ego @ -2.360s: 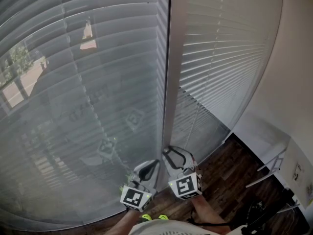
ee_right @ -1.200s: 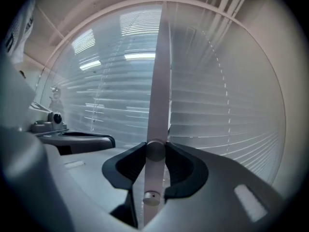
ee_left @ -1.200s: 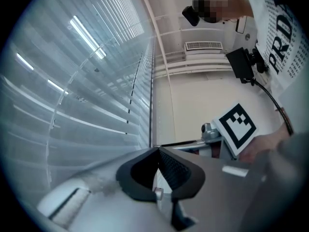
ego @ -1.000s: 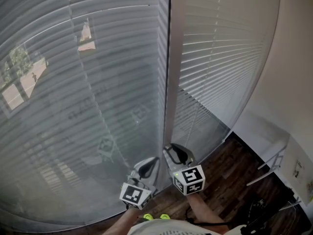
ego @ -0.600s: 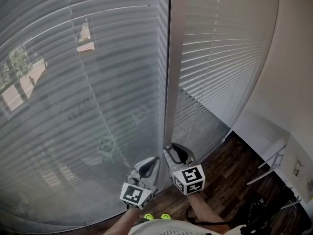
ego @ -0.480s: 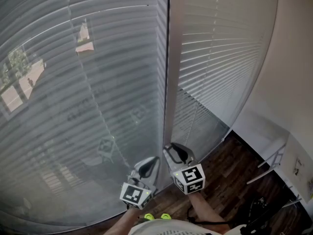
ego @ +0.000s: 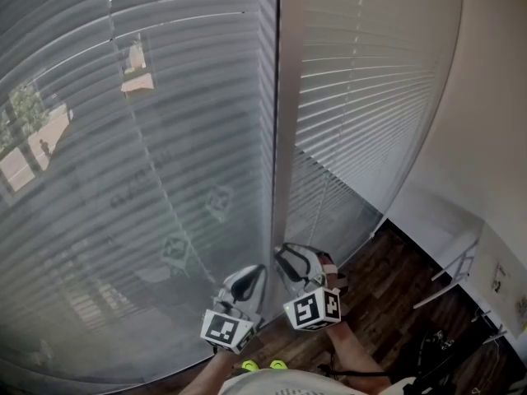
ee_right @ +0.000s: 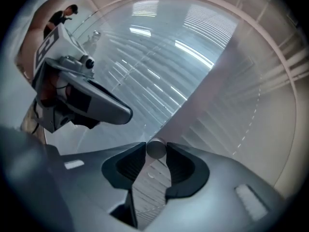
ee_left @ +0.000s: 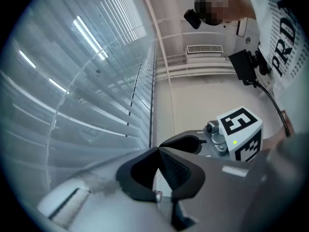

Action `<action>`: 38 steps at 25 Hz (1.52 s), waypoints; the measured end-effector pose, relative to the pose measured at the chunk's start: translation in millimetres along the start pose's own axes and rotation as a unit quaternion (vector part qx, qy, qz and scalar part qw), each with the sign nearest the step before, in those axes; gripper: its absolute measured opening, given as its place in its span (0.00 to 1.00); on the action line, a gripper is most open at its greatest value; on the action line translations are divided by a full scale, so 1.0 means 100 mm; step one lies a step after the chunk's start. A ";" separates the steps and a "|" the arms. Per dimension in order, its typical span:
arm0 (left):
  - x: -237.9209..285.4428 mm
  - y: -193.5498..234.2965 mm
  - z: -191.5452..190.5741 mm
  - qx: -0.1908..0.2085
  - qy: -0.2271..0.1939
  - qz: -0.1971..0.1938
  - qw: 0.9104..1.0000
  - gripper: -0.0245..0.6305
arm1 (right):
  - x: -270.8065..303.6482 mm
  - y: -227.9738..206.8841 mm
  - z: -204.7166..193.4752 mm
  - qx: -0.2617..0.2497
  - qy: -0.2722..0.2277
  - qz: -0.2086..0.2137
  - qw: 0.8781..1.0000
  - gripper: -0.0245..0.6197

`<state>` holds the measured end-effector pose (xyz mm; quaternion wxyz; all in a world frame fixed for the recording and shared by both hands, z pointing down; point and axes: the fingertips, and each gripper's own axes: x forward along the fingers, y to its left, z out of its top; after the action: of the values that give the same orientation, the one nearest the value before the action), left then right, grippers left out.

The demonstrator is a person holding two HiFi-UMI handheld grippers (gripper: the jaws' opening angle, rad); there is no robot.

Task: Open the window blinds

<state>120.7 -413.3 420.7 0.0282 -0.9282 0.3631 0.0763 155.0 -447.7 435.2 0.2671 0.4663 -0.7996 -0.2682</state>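
Observation:
Two grey slatted blinds cover the window: a wide left blind [ego: 156, 146] and a narrower right blind [ego: 370, 89], with a pale upright frame post [ego: 286, 113] between them. Through the left blind's slats I glimpse a street outside. Low down by the post, my right gripper [ego: 290, 258] is shut on the round end of the blind's wand [ee_right: 156, 149], which sits between its dark pads. My left gripper [ego: 252, 276] hangs just left of it, shut with nothing in it; its pads [ee_left: 169, 170] meet.
Dark wood floor [ego: 387, 295] runs along the foot of the window. A white wall [ego: 494, 138] stands at the right, with a white metal rack [ego: 457, 274] and black cables [ego: 436, 352] below it. Green shoe tips [ego: 262, 365] show at the bottom edge.
My right gripper has twisted on the wand, so its marker cube now sits lower and faces a different way. The left gripper has stayed put. The view has shifted slightly.

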 end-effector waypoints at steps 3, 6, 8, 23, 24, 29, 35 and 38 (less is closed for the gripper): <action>0.00 0.00 0.00 -0.001 -0.001 0.004 1.000 0.03 | 0.03 0.01 0.00 -0.037 0.006 0.000 0.999 0.24; 0.01 -0.01 -0.02 -0.001 -0.005 0.001 1.000 0.03 | 0.06 0.01 0.01 -0.067 0.009 -0.003 0.998 0.24; 0.01 -0.01 -0.01 -0.001 -0.007 0.002 1.000 0.03 | 0.06 0.01 0.01 -0.076 0.006 -0.007 0.997 0.23; 0.01 0.03 0.03 0.006 -0.007 0.029 1.000 0.03 | 0.06 -0.01 0.01 -0.003 -0.016 -0.013 1.000 0.24; 0.01 0.04 0.05 0.006 -0.004 0.033 0.999 0.03 | 0.06 -0.01 0.01 0.009 -0.018 -0.012 1.000 0.24; -0.01 0.02 0.02 0.004 -0.012 0.027 1.000 0.03 | 0.05 -0.03 0.01 0.067 -0.024 -0.009 0.997 0.24; -0.02 0.06 0.01 0.003 -0.003 0.036 0.999 0.03 | 0.05 -0.06 0.01 0.173 -0.039 -0.001 0.984 0.24; -0.02 0.06 0.03 0.001 -0.007 0.038 0.999 0.03 | 0.05 -0.08 0.00 0.219 -0.046 0.002 0.975 0.24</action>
<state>114.7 -416.2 417.6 0.0286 -0.9132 0.3979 0.0831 157.8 -455.2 431.2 0.1215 0.4990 -0.8514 -0.1069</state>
